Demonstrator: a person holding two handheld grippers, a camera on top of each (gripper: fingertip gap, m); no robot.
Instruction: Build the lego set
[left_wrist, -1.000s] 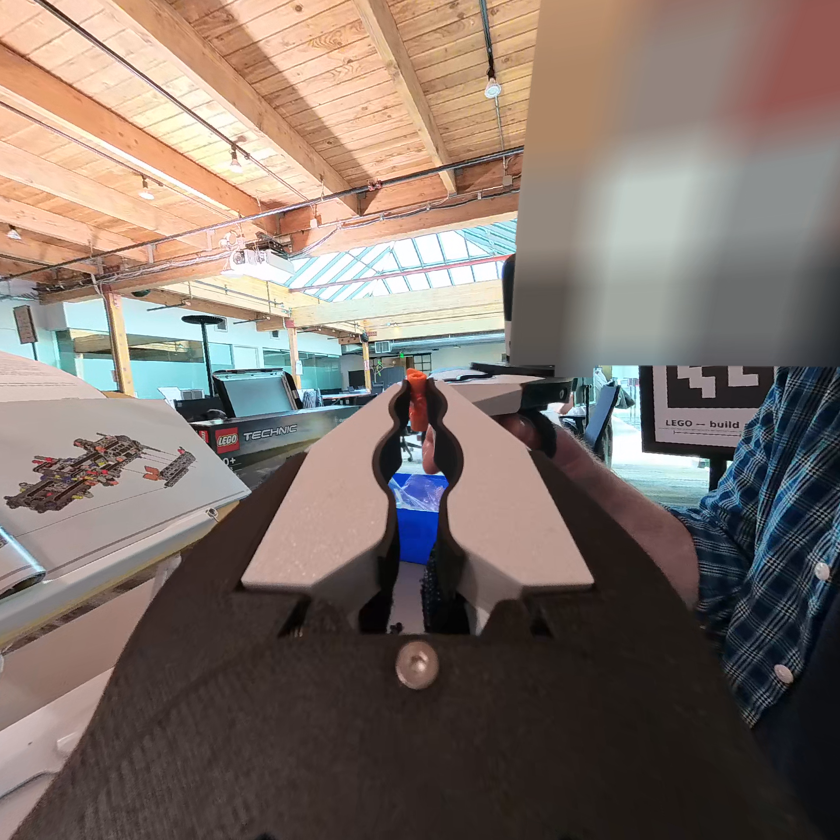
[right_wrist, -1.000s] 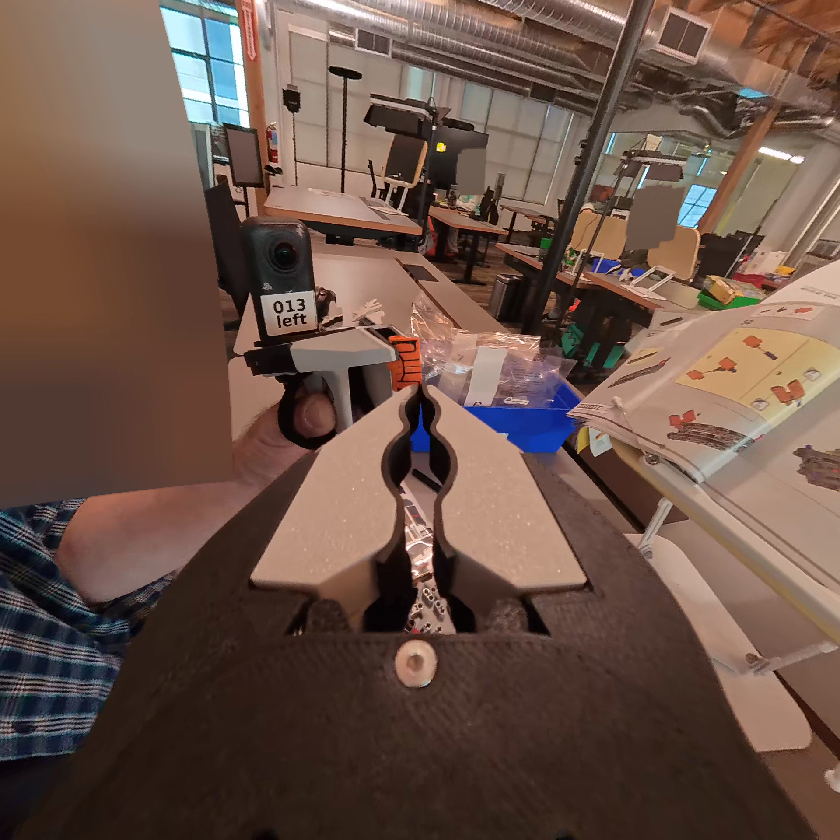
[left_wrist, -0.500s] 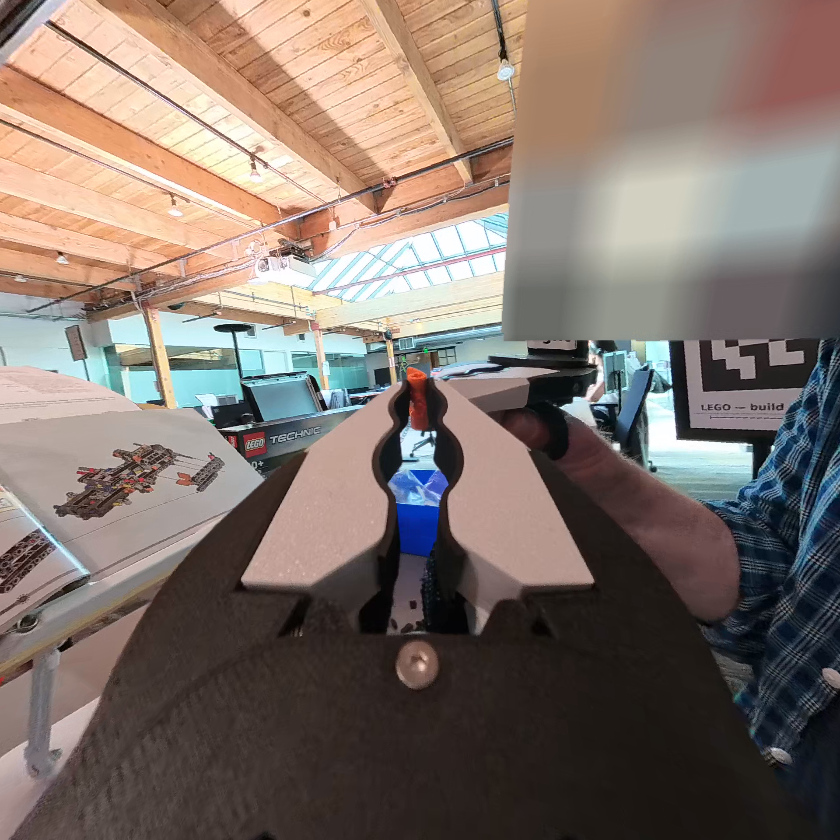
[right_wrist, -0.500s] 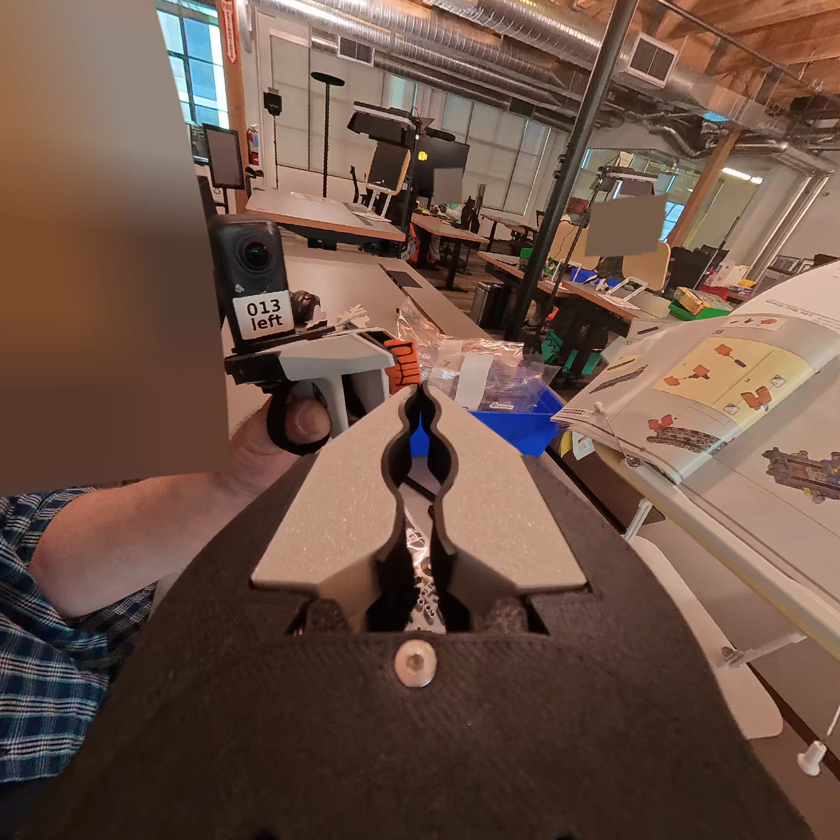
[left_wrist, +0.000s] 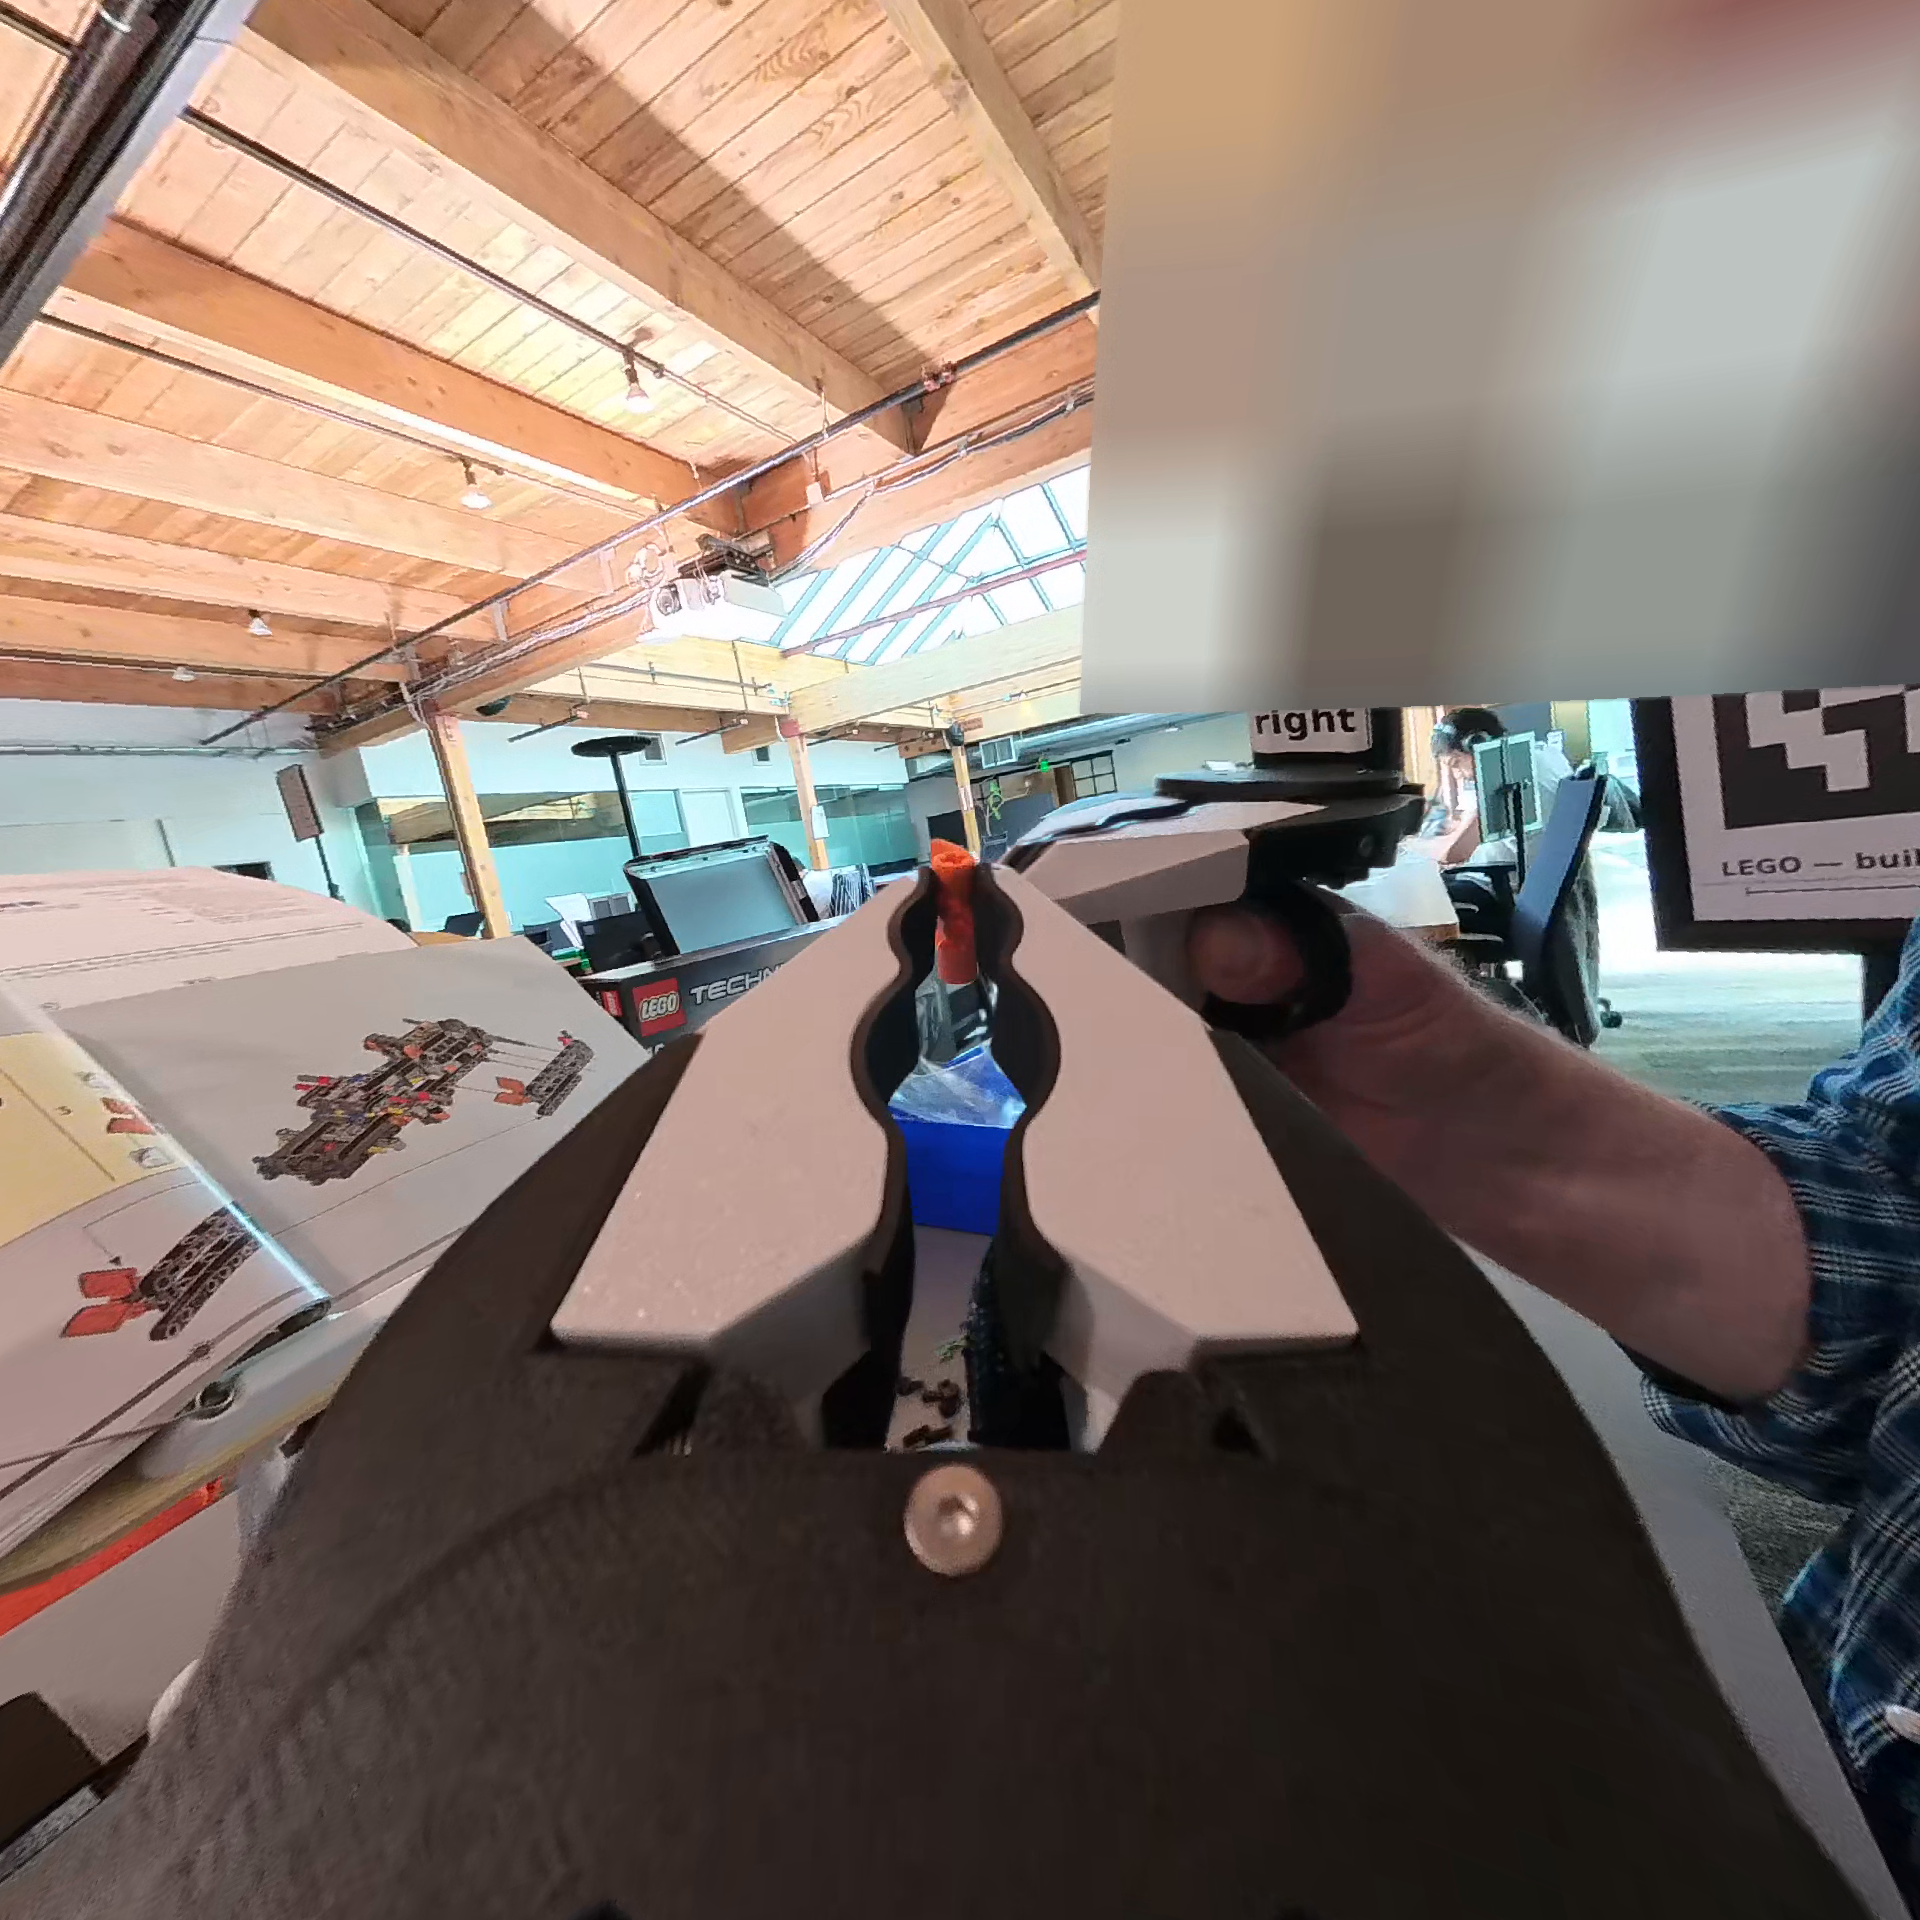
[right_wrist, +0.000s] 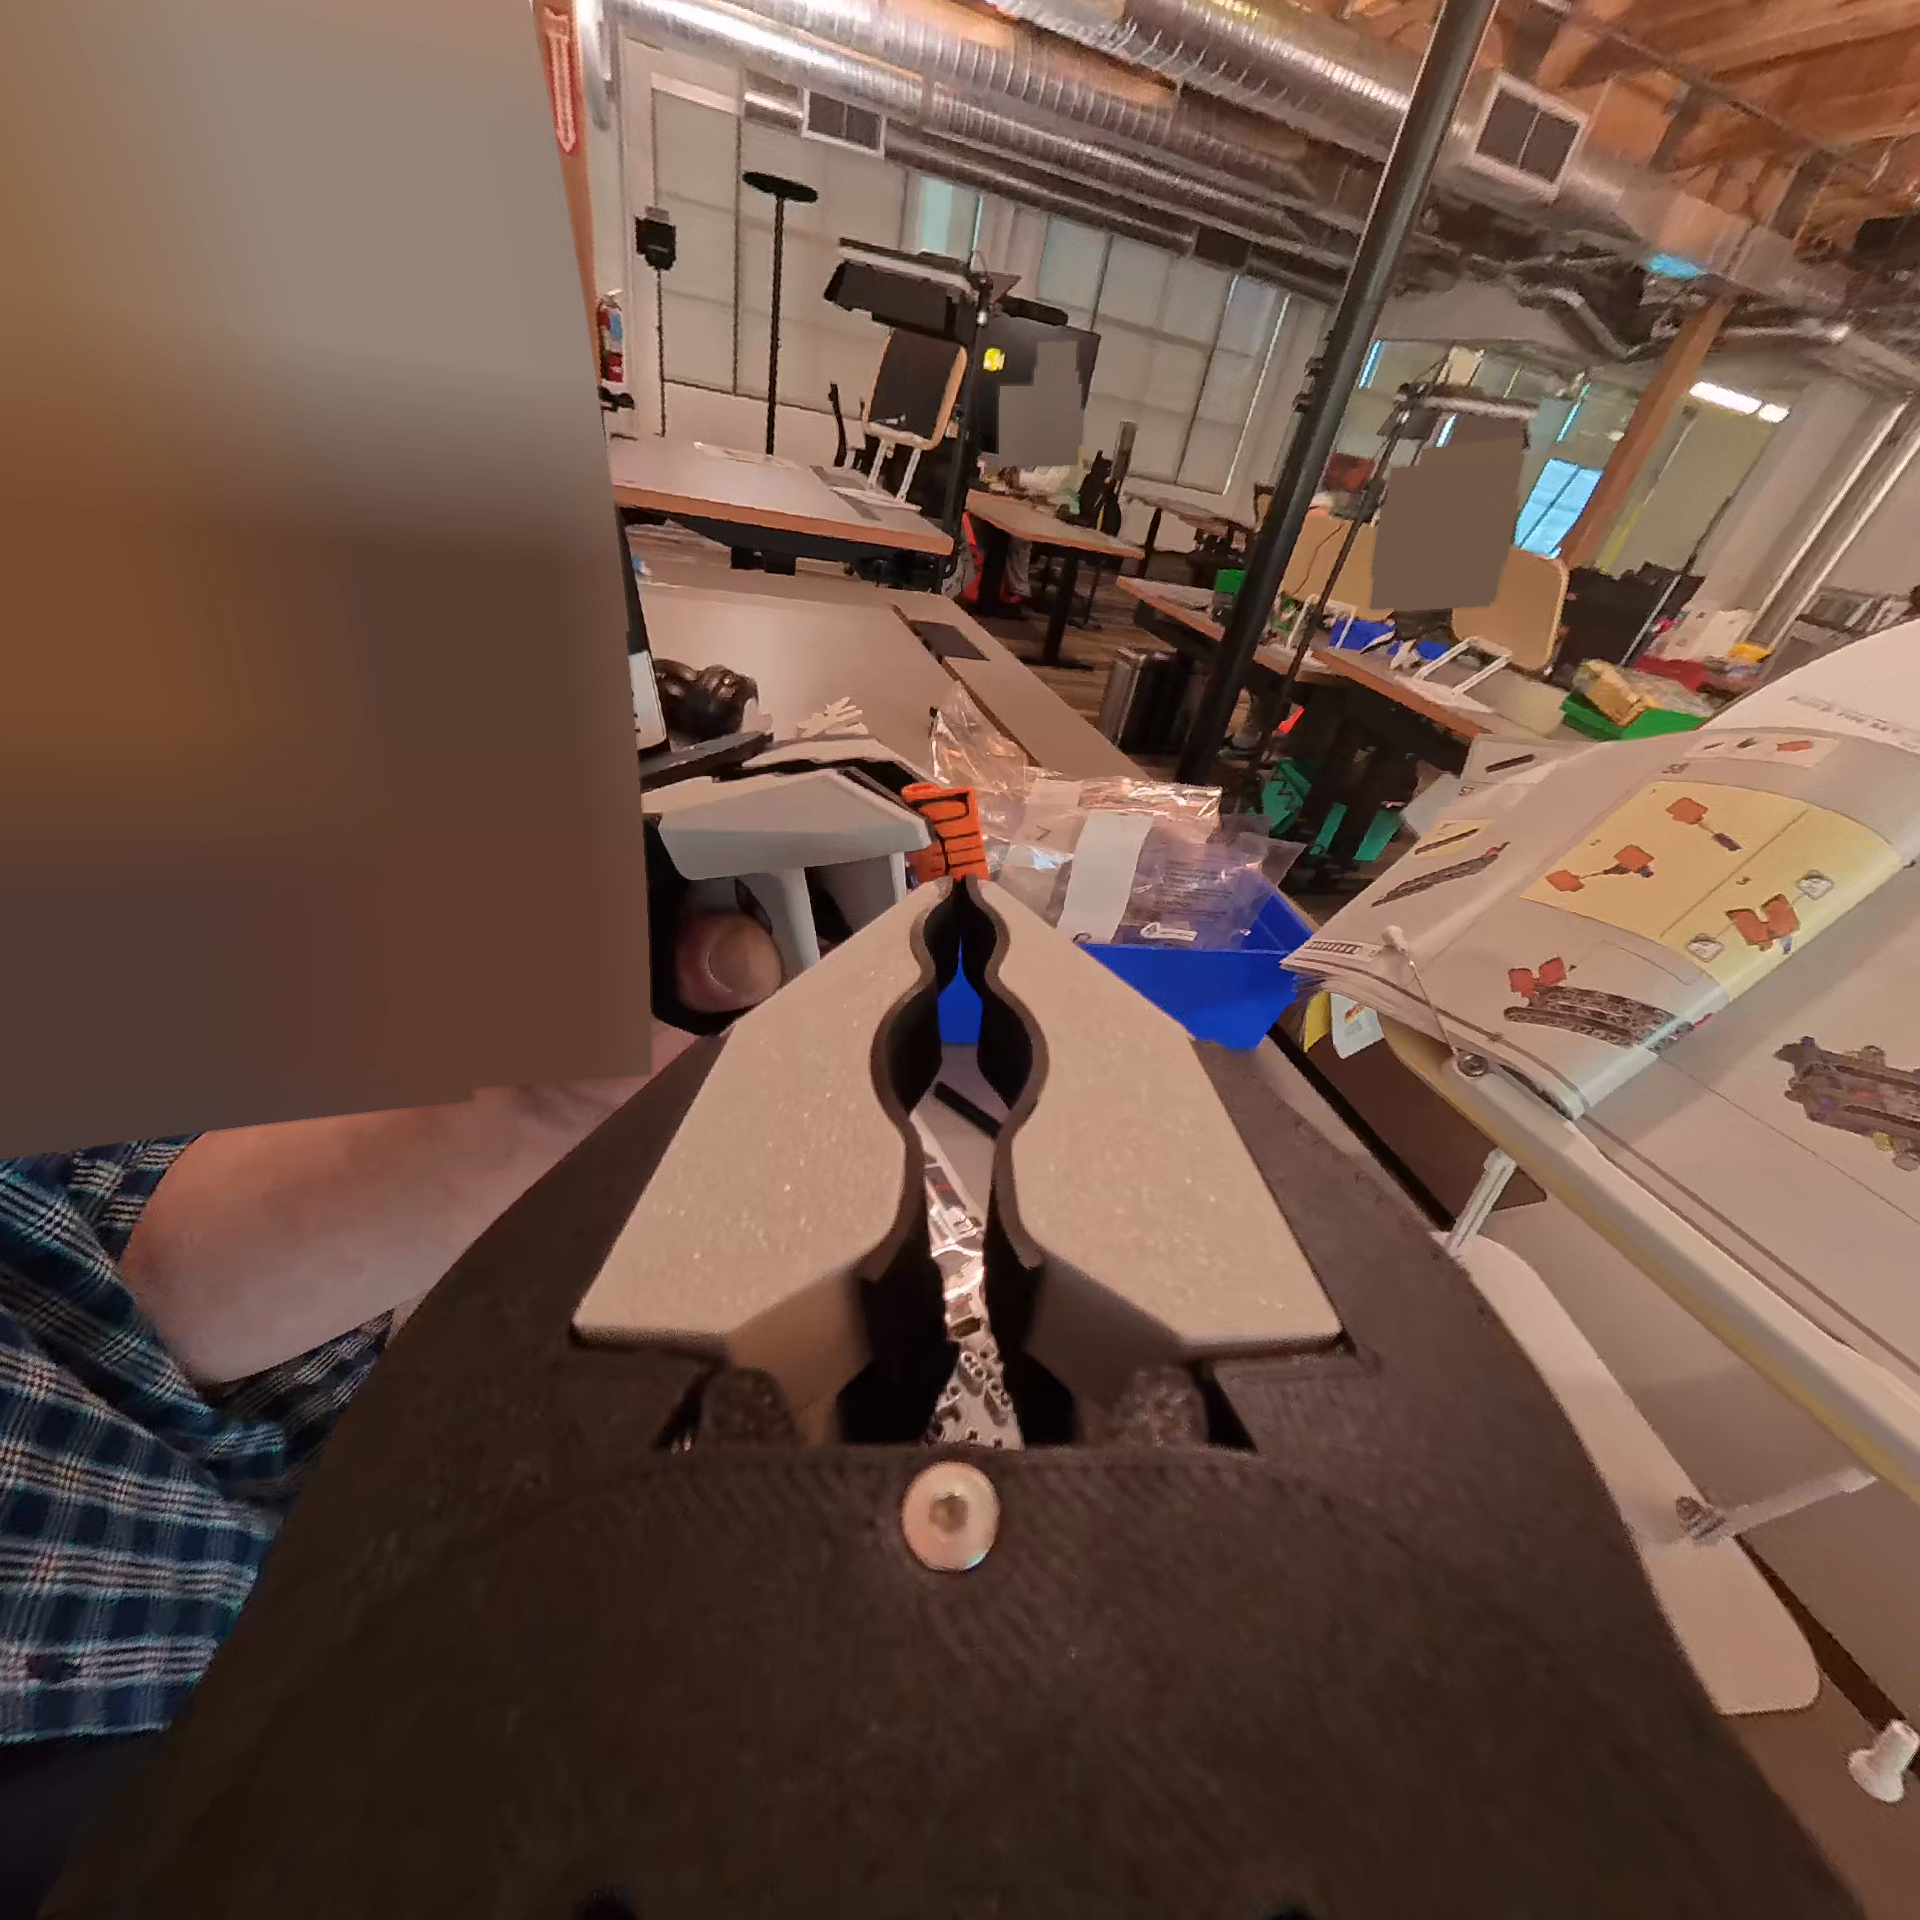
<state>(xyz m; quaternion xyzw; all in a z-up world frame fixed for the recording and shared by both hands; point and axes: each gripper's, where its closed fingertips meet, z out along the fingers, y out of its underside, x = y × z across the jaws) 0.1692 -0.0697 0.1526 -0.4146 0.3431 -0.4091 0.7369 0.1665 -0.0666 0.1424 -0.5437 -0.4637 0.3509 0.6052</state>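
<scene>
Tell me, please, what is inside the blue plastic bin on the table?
The blue plastic bin holds several clear plastic bags, crumpled and heaped above its rim. What the bags hold is too small to tell, and the bin's floor is hidden beneath them.

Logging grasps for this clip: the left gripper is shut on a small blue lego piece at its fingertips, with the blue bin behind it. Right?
Not quite: the piece is orange, not blue. The left wrist view shows the left gripper shut on the orange lego piece, with the blue bin behind.
</scene>
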